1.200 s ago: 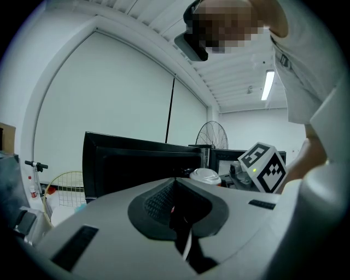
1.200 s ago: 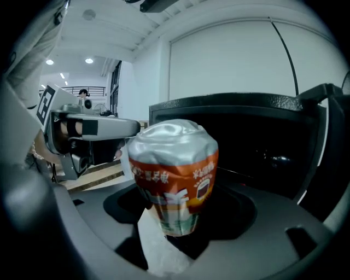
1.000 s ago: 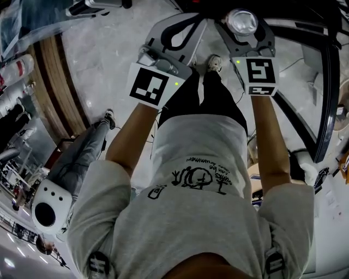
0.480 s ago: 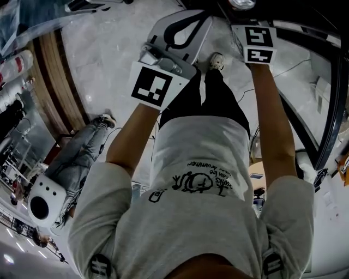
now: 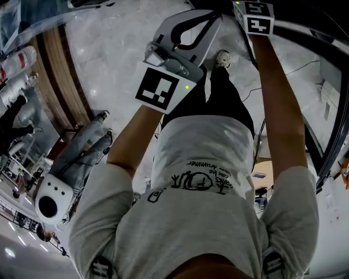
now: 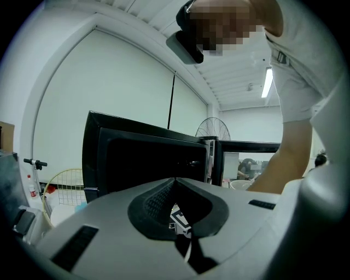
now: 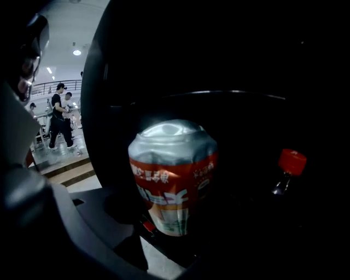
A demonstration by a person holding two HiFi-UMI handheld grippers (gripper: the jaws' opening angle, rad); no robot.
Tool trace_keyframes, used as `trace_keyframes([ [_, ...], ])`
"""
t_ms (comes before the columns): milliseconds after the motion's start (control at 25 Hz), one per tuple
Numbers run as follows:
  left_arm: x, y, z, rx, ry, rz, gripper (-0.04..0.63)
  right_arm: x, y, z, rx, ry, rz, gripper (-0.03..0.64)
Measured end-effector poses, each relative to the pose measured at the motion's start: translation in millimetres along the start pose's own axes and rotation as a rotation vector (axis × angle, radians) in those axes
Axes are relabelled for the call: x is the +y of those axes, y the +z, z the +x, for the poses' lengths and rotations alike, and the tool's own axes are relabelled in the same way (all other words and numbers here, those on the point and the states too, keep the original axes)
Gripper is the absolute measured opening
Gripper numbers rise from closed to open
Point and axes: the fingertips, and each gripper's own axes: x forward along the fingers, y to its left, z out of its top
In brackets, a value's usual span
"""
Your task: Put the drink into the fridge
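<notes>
The drink is a dented can (image 7: 174, 164) with a silver top and an orange-red label. My right gripper (image 7: 164, 219) is shut on it and holds it upright inside the dark fridge (image 7: 246, 82). In the head view only the right gripper's marker cube (image 5: 256, 16) shows at the top edge; its jaws and the can are out of frame. My left gripper (image 5: 182, 35) hangs over the floor, shut with nothing in it. Its closed tips (image 6: 175, 179) point toward the black fridge (image 6: 142, 158), whose door stands open.
A bottle with a red cap (image 7: 290, 163) stands inside the fridge, right of the can. A person in jeans (image 5: 82, 158) is at the left beside a white device with a dark lens (image 5: 49, 202). A fan (image 6: 213, 128) stands behind the fridge.
My right gripper has moved forward with the can, which has left the head view's top edge. The left gripper has drifted slightly right and forward, still shut.
</notes>
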Motion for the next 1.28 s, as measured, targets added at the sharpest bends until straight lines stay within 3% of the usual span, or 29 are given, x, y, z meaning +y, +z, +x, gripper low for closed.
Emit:
trace_keyframes([
  [560, -0.7, -7.5, 6.8, 0.031, -0.012, 0.002, 0.020, -30.9, -15.6, 32.0, 0.034, -0.056, 0.083, 0.334],
  [1040, 1.0, -18.4, 5.6, 0.049, 0.004, -0.003, 0.020, -39.2, -21.5, 42.2, -0.005, -0.063, 0.129, 0.337],
  [1280, 0.2, -18.8, 4.3, 0.050, 0.014, -0.007, 0.020, -37.8, -28.3, 39.6, 0.024, -0.043, 0.165, 0.344],
])
